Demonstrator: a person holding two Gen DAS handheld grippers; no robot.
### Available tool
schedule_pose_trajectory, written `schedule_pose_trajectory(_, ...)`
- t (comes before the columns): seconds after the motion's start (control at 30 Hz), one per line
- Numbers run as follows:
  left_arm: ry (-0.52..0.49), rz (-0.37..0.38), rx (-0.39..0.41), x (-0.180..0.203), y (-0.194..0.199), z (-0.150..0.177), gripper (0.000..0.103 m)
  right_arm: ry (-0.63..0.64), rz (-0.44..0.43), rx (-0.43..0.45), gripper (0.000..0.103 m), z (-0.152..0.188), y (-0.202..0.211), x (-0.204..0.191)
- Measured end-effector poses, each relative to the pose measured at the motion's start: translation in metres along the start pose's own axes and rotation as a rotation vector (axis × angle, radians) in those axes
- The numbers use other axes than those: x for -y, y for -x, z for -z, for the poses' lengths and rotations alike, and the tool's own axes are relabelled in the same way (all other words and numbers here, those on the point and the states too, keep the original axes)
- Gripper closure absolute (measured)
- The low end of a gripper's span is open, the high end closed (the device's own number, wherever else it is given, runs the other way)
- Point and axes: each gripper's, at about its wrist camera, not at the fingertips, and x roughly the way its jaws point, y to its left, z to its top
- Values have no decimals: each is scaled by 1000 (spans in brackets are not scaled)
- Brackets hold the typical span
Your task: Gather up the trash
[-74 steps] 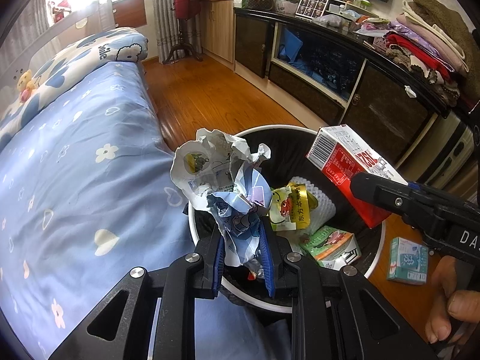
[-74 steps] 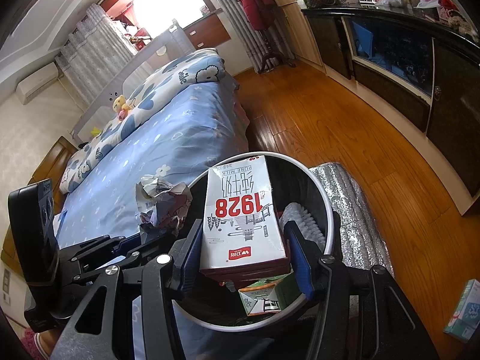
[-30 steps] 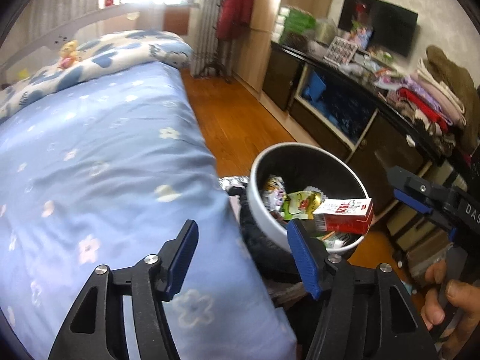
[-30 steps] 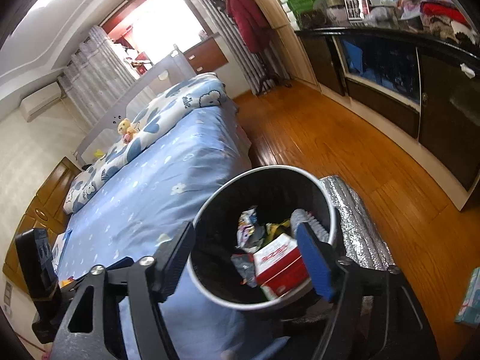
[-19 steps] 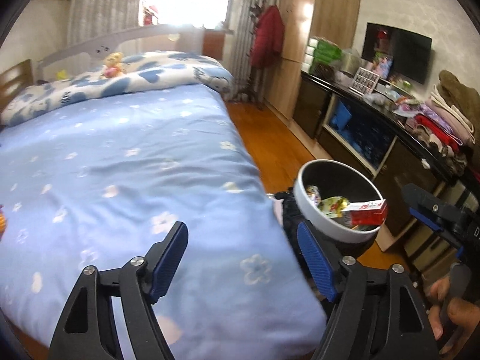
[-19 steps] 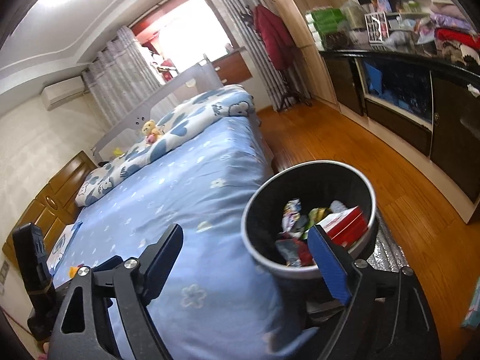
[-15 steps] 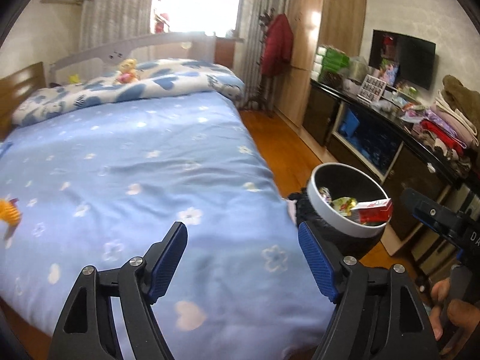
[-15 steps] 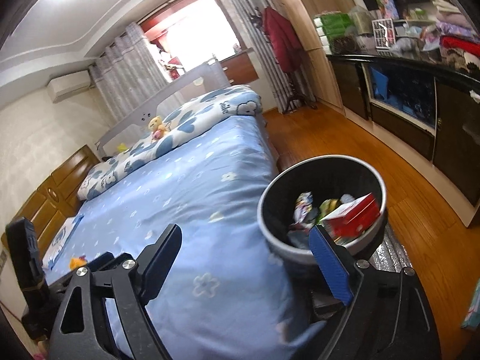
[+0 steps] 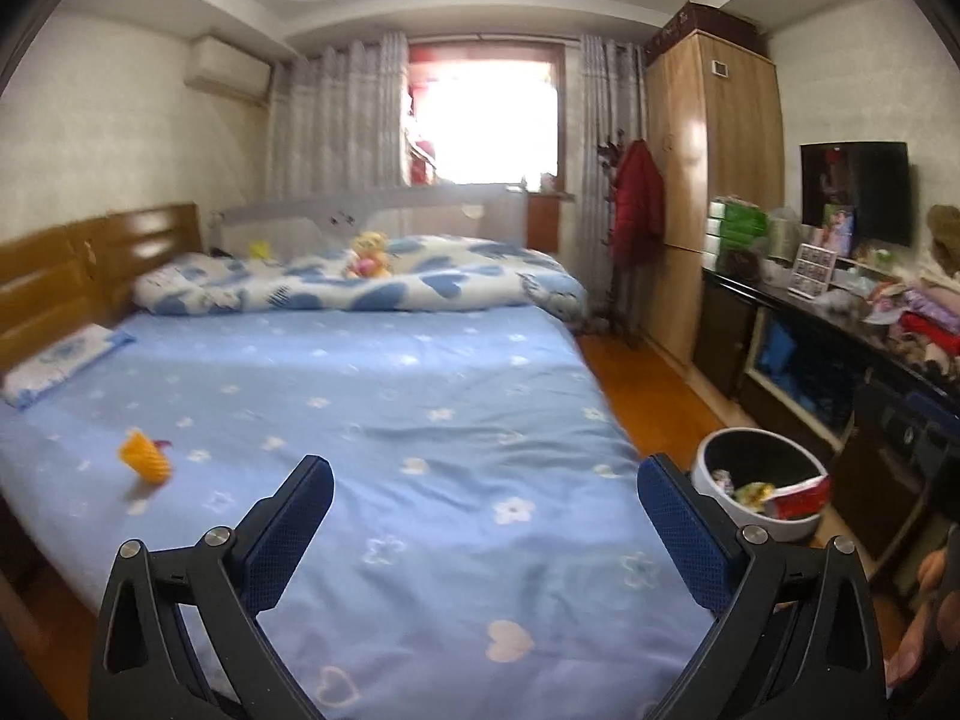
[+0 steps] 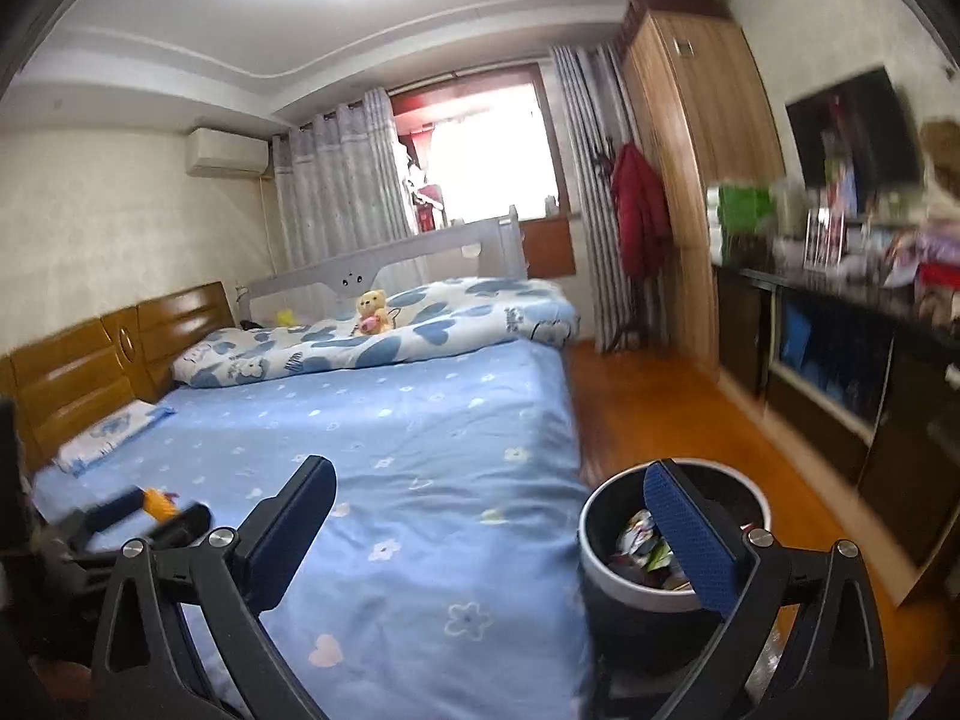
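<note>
Both tools are standing released. The left gripper (image 9: 483, 495) is showing nothing between its blue pads, its jaws having just been opening to full spread; the right gripper (image 10: 489, 495) is reading the same, empty and spread wide.

Landmark: the bed (image 9: 384, 396). Both grippers are pointing across its blue sheet. The trash bin (image 9: 759, 492) is sitting on the floor just beside the bed's foot-side corner, holding wrappers and a red carton (image 9: 801, 489). One orange-yellow item (image 9: 144, 459), judged to be remaining trash, is lying on the bed toward its headboard side, well apart from the bin.

Step, as judged: between drops, looking for the next piece. The next move is calling for a reach across the sheet to that item, most easily by the left gripper.

Count: grippers 2; bins 1; loose trash pieces on the bed 1; soft toys (image 9: 369, 255) on the folded quilt 1 clearly, a second yellow one too small to confirm.
</note>
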Motion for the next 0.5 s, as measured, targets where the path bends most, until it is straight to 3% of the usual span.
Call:
schedule_pose_trajectory(0.3,-75,-26,15,36,6,39,0,-5,62,-23,0,46,-17,1)
schedule_pose_trajectory(0.5,-93,-7,-8,36,-8,32,0,-18,88,-17,0,54,-10,9)
